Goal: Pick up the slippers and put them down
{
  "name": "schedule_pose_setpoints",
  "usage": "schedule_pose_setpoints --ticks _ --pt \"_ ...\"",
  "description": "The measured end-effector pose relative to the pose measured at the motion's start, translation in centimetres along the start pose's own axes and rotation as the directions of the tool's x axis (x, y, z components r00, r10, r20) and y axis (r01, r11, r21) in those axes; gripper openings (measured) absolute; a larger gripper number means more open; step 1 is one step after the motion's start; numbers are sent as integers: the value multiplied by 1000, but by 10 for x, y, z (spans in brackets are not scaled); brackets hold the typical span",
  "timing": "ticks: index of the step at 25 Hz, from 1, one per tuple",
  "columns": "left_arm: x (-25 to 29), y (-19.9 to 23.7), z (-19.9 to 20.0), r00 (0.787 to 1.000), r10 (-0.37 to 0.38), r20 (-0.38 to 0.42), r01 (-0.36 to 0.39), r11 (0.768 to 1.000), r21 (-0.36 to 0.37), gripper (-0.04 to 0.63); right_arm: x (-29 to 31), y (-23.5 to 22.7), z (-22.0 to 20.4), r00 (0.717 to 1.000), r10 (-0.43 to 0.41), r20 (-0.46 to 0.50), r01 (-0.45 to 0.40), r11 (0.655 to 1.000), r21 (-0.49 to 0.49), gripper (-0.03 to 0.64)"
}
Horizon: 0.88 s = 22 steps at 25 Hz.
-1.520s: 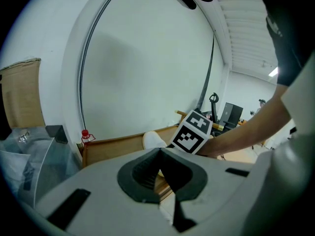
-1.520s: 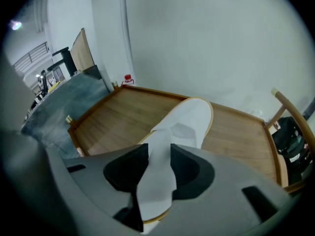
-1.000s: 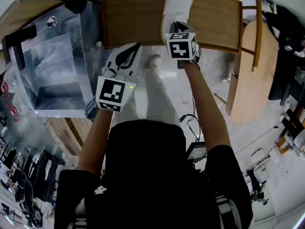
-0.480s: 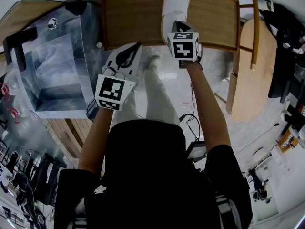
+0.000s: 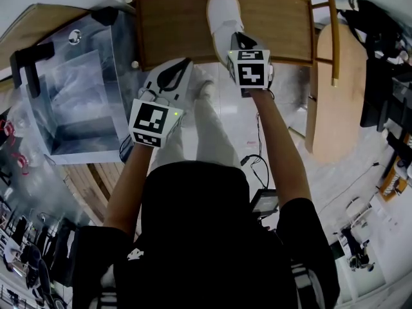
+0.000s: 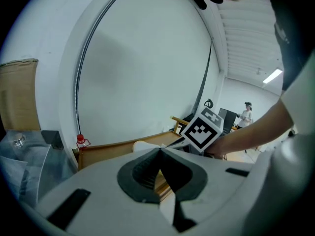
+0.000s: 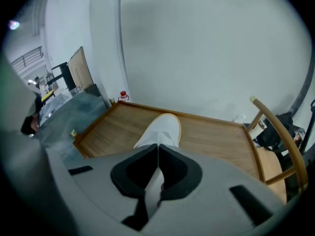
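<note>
Overhead, we see our right gripper (image 5: pixel 238 40) pinching the near end of the white slipper (image 5: pixel 222 11) over the wooden table (image 5: pixel 167 24) at upper centre. We judge the pick-up made and the putting down still to do.

From the left gripper view, our left gripper (image 6: pixel 158 152) is pressed together and empty.

From the right gripper view, the jaws nip the slipper's fabric. We read no writing, only square markers.
</note>
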<state>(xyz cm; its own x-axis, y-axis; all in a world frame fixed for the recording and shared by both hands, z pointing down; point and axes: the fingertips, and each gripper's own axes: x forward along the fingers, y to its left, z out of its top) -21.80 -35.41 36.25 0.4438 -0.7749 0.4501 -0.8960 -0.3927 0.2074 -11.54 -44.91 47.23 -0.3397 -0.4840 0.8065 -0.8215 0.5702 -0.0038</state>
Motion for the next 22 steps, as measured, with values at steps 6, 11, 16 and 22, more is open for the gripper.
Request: schedule_pose_setpoints --ticks 6,11,16,22 --pt "-10 -8 10 999 -30 17 30 999 20 6 -28 8 5 999 -14 33 14 1000 0 6" --pt "-22 -22 19 998 -65 26 64 998 28 6 -57 16 8 998 -20 62 21 1000 -8 6" --pt "-38 -39 33 993 -110 53 108 993 38 6 -93 25 11 994 -38 106 39 999 -1 6" --pt "-66 -57 39 988 -140 69 135 988 82 6 -144 45 7 985 -58 164 56 998 18 6"
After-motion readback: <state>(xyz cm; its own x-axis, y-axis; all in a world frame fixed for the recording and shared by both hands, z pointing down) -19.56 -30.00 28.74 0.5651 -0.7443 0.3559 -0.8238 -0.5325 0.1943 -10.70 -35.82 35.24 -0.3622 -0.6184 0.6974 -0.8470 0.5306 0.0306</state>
